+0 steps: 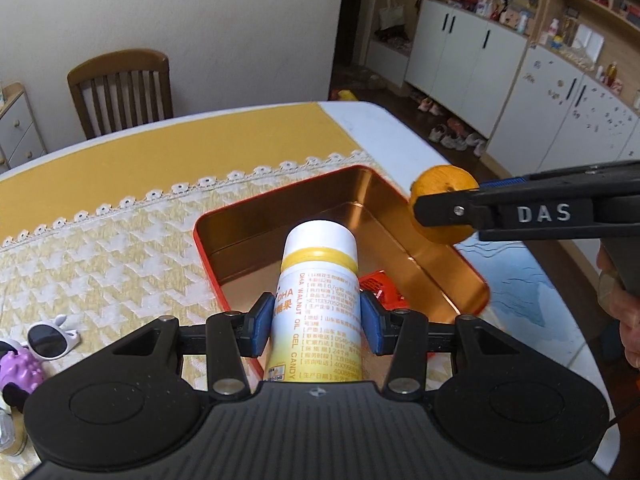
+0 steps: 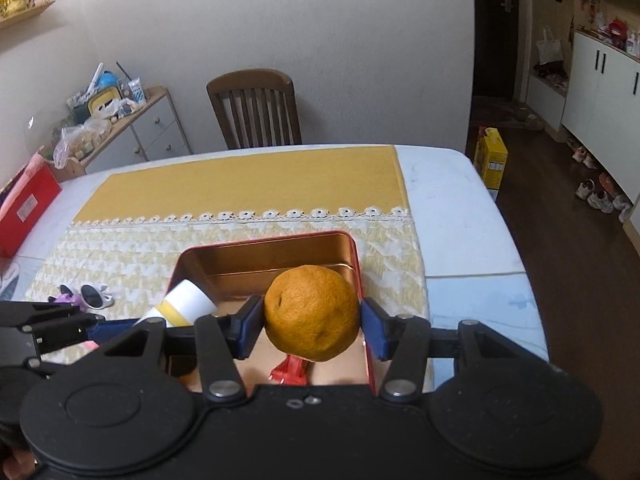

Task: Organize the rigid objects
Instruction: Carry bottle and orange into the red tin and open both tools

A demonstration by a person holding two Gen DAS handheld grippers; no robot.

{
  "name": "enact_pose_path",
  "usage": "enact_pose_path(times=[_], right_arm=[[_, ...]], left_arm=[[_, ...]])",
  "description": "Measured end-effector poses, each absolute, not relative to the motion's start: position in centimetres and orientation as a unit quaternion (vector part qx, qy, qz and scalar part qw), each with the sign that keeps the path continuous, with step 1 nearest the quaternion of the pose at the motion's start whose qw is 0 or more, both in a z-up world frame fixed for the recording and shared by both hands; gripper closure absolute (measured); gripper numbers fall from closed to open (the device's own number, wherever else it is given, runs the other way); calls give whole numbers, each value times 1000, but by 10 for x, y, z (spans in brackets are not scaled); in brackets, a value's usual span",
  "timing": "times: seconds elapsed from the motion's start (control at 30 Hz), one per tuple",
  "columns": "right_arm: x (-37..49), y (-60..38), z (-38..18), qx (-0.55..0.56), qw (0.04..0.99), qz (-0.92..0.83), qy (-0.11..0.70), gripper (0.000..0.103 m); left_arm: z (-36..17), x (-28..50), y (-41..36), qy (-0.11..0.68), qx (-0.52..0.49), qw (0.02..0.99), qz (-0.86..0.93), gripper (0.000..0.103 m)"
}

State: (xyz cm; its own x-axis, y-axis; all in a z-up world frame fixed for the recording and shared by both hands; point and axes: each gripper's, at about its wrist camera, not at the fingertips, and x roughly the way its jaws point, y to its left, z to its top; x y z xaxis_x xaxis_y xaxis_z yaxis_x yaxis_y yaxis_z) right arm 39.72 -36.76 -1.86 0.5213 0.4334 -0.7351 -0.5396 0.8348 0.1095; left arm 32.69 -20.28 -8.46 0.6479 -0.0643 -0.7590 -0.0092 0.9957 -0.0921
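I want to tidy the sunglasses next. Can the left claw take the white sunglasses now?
Probably not yet. The left claw is shut on the white bottle over the red tin. The sunglasses lie uncovered on the tablecloth, so once the bottle is released the way looks free.

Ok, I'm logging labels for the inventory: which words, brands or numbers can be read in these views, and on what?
"DHA WALNUT OIL GEL CANDY": on the white plastic bottle with yellow collar, held by the left gripper.
"DAS": on the right gripper, holding the round orange fruit.
The bottle's small Chinese print and numbers: too small to read.
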Motion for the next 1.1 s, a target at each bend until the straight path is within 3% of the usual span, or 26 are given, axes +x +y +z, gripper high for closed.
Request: enact_pose_path(times=[1.1], right_arm=[[451,-307,-83,-155,826,315,441,51]], left_arm=[[-129,366,-225,460,-48,886,21,59]])
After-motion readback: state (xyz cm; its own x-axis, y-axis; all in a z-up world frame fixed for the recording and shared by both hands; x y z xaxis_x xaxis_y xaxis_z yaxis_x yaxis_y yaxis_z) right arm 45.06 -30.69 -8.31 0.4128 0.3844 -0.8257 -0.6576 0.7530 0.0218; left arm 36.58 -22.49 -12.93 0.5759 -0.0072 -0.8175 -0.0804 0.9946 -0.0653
